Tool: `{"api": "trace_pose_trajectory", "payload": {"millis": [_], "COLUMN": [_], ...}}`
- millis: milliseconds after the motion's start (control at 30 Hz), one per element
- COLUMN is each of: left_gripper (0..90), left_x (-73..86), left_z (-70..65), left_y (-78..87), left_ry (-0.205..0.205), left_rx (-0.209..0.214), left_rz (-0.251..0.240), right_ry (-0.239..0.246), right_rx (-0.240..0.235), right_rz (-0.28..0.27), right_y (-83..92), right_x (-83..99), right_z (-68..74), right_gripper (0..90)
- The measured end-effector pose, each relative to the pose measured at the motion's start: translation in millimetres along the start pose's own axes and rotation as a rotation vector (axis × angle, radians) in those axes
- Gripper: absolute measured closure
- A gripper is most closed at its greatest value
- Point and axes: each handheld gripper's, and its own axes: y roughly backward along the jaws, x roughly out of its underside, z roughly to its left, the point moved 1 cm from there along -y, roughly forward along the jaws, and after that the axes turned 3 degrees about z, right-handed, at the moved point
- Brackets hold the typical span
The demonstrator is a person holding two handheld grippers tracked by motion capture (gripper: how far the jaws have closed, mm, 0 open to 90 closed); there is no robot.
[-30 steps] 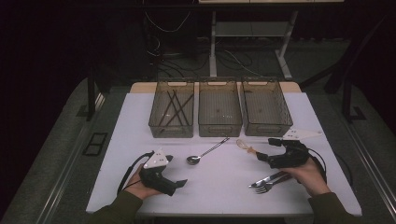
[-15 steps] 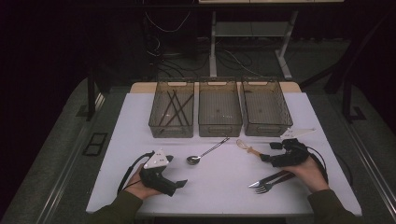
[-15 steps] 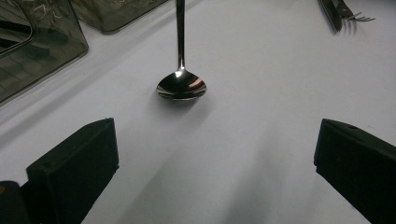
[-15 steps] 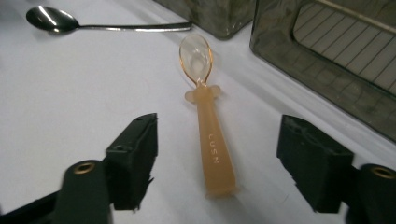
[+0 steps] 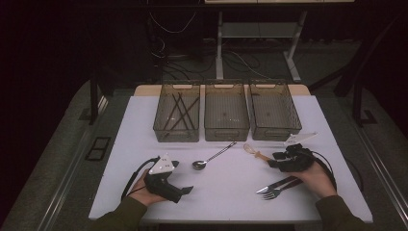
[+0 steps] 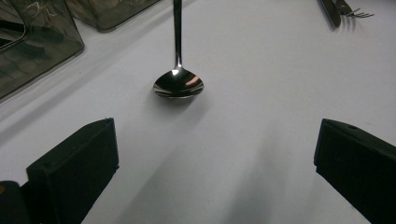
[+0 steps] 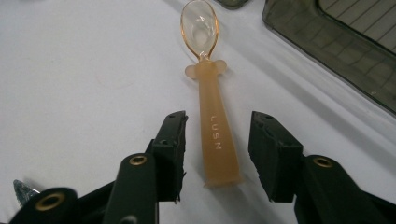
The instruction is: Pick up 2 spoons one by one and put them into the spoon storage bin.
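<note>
Right tool (image 5: 273, 162) lies low on the white worktop (image 5: 231, 192) in the high view, its tips at the end of a pale orange spoon (image 5: 253, 151) that sits just in front of the right-hand bin (image 5: 274, 113). How its jaws stand is too small to read from here. Left tool (image 5: 188, 189) rests near the front edge, well apart from a metal spoon (image 5: 211, 157). Three clear bins stand in a row at the back; the left bin (image 5: 177, 117) holds dark thin sticks that are hard to make out. A fork and knife (image 5: 278, 186) lie touching, beside the right hand (image 5: 320, 177).

From the left gripper view, the left tool (image 6: 215, 154) stands wide apart with bare worktop between its jaws. The metal spoon (image 6: 178, 84) lies ahead, bowl nearest, its handle cut off at the top edge.

From the right gripper view, the right tool (image 7: 217, 149) has just been closing; its jaws flank the handle of the orange spoon (image 7: 212, 121), with a gap visible on each side, so they are not yet pressing on it. Raised letters on the handle read "LUSN". The spoon's clear bowl points away, and a bin wall is cut off at upper right.
</note>
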Motion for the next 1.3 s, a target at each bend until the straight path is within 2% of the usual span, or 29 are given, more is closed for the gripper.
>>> {"api": "trace_pose_trajectory", "payload": {"millis": [300,567,733,1033,1300], "left_gripper": [0.0,0.0,0.0,0.0,0.0], "left_x": [0.1,0.2,0.2,0.2,0.3], "left_z": [-0.1,-0.4,-0.7,-0.4,-0.7], "left_y": [-0.2,-0.7,-0.8,-0.6,-0.9], "left_ry": [0.000,0.002,0.003,0.002,0.003], "left_rx": [0.002,0.002,0.002,0.003,0.005], "left_rz": [0.002,0.003,0.003,0.002,0.002], "right_ry": [0.037,0.077,0.075,0.104,0.101], "right_rx": [0.004,0.037,0.036,0.047,0.041], "right_rz": [0.039,0.055,0.051,0.047,0.028], "right_y": [-6.3,-7.7,-7.2,-6.9,-2.2], "right_x": [0.1,-0.3,0.5,0.7,-1.3], "right_z": [3.5,6.1,3.9,4.4,5.4], "right_gripper": [62.8,67.6,72.2,74.0,74.2]}}
